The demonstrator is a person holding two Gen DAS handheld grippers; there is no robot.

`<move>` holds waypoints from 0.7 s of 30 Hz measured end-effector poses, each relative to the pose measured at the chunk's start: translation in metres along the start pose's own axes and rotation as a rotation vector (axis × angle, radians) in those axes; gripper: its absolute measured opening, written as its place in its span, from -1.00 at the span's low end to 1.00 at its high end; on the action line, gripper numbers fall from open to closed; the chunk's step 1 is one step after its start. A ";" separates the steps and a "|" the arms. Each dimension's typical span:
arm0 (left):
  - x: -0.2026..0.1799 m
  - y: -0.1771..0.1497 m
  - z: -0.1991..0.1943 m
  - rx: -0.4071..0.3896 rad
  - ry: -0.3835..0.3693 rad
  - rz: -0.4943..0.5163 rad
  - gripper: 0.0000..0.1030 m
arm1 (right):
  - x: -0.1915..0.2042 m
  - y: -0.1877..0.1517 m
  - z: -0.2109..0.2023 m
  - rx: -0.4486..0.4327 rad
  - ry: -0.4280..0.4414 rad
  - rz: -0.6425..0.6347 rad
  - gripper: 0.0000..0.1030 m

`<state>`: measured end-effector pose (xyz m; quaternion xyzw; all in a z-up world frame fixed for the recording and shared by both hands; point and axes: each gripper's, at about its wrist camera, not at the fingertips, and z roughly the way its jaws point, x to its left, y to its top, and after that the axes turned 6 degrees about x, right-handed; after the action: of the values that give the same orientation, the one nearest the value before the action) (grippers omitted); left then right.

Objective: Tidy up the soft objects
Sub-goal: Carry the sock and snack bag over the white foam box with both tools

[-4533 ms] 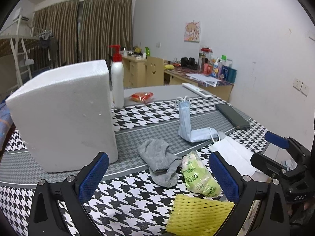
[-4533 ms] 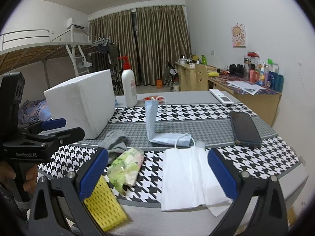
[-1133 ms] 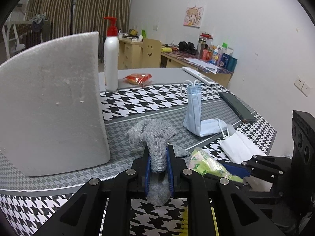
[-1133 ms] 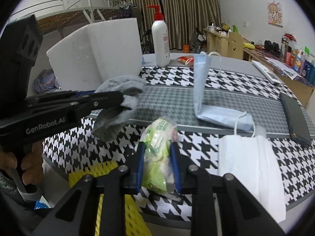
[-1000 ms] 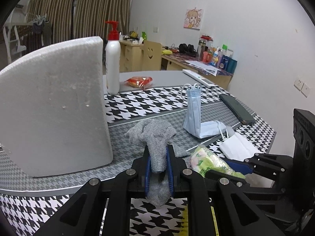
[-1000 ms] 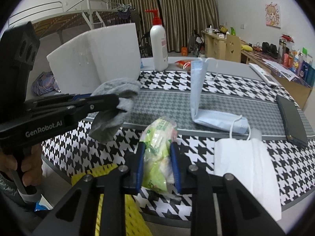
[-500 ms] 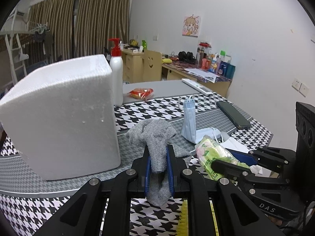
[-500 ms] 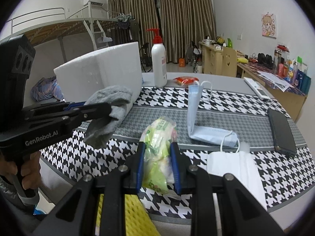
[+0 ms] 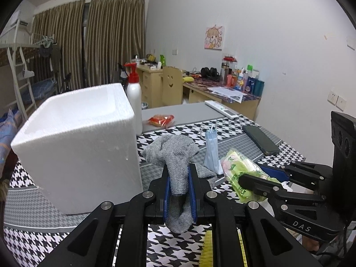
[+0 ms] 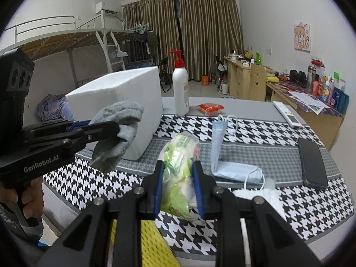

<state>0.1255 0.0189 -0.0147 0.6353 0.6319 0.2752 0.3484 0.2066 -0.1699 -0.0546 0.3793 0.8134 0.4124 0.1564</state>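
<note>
My left gripper point(image 9: 179, 171) is shut on a grey sock point(image 9: 175, 155) and holds it in the air above the table, right of the open white foam box point(image 9: 75, 142). The sock point(image 10: 118, 129) also shows in the right wrist view, hanging from the left gripper point(image 10: 115, 131). My right gripper point(image 10: 178, 166) is shut on a green tissue pack point(image 10: 179, 166), lifted above the table; the pack also shows in the left wrist view point(image 9: 240, 169). The foam box point(image 10: 124, 102) stands at the back left.
On the houndstooth table point(image 10: 255, 131) lie a blue face mask point(image 10: 224, 155), a white tissue point(image 10: 267, 198), a yellow foam net point(image 10: 153, 244), a black phone point(image 10: 311, 162), a pump bottle point(image 10: 180, 89), a red snack packet point(image 10: 210, 108) and a remote point(image 10: 287, 113).
Both grippers closed on their objects, then rose. In the last second they lifted further with the sock and the tissue pack, and the foam box's open top came into view.
</note>
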 end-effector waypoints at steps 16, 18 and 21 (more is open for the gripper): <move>0.005 0.018 -0.017 -0.052 0.009 0.026 -0.70 | 0.001 0.018 -0.010 -0.062 -0.008 -0.006 -0.42; 0.005 0.019 -0.019 -0.060 0.010 0.027 -0.70 | 0.002 0.021 -0.011 -0.071 -0.009 -0.013 -0.43; 0.006 0.022 -0.022 -0.070 0.005 0.030 -0.70 | 0.004 0.024 -0.013 -0.085 -0.010 -0.021 -0.43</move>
<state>0.1221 0.0282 0.0156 0.6314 0.6132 0.3037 0.3649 0.2083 -0.1653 -0.0274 0.3660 0.7982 0.4431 0.1807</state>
